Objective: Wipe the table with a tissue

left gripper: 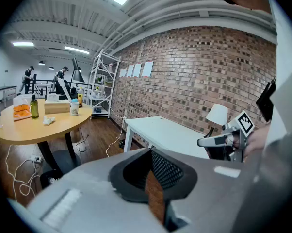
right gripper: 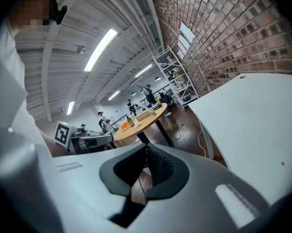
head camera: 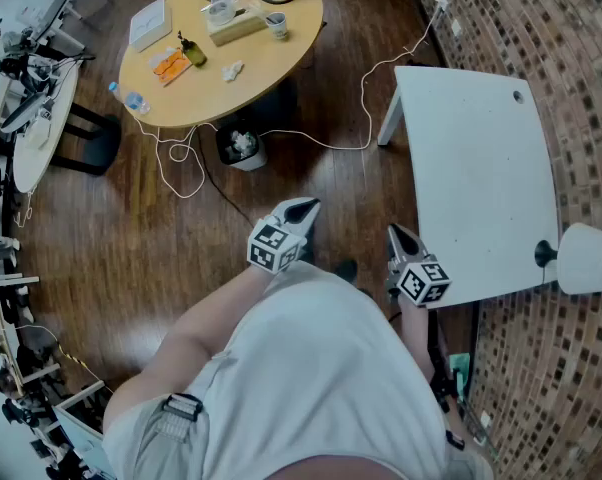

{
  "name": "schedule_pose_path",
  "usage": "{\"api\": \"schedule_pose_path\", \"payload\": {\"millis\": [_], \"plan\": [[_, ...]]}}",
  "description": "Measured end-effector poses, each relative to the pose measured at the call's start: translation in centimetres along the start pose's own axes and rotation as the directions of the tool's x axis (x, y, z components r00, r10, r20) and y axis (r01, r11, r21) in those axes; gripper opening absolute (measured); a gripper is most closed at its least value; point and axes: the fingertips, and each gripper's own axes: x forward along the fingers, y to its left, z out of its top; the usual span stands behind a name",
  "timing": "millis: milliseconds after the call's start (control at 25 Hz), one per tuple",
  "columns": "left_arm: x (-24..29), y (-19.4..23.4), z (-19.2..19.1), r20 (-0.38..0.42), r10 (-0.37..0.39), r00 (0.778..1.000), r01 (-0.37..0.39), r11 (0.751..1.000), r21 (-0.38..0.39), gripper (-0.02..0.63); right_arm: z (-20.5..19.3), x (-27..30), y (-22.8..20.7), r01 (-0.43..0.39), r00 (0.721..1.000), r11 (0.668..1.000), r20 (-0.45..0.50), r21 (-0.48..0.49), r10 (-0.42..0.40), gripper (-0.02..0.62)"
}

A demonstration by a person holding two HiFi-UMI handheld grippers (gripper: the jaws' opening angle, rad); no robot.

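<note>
A white rectangular table (head camera: 481, 178) stands by the brick wall on the right, its top bare. On the round wooden table (head camera: 206, 93) at the back lie a tissue box (head camera: 236, 24) and a crumpled tissue (head camera: 231, 70). Both grippers hang in front of the person, over the wooden floor. My left gripper (head camera: 301, 210) is shut and holds nothing. My right gripper (head camera: 398, 236) is also shut and empty, just off the white table's near left edge. In the left gripper view the jaws (left gripper: 151, 152) meet, with the white table (left gripper: 160, 130) beyond them.
A white lamp (head camera: 587, 258) sits at the white table's near right corner. A small bin (head camera: 241, 148) and loose white cables (head camera: 181, 158) lie under the round table. A bottle, cup and packets crowd the round table's top. Desks and gear line the left side.
</note>
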Motion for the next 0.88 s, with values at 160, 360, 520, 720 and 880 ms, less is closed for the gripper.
{"api": "schedule_pose_path", "payload": {"millis": [160,360,520,720,880], "plan": [[0.3,5.6,1.3,0.015,0.024,1.0,-0.024,1.0,-0.003,0.005,2.0,5.8,1.0,-0.028,1.0,0.999,0.005,-0.026,0.028,0.012],[1.9,9.9,2.7,-0.001,-0.033,0.999,0.033,0.999,-0.009,0.004,4.1,9.4,0.7,0.025,0.999,1.0,0.024,-0.009,-0.024,0.012],[3.4,12.8,4.4,-0.017,-0.097,0.995,0.097,0.995,0.006,0.005,7.4,12.2,0.5,0.08,0.995,0.997,0.067,-0.018,-0.079,0.012],[4.8,16.2,7.0,-0.006,-0.151,0.989,0.151,0.988,0.026,0.005,9.8,16.6,1.6,0.102,0.991,0.994,0.087,-0.028,-0.1,0.012],[4.7,19.5,8.0,0.001,-0.159,0.987,0.159,0.987,0.009,0.005,10.2,19.8,2.8,0.104,0.992,0.994,0.068,-0.027,-0.102,0.012]]}}
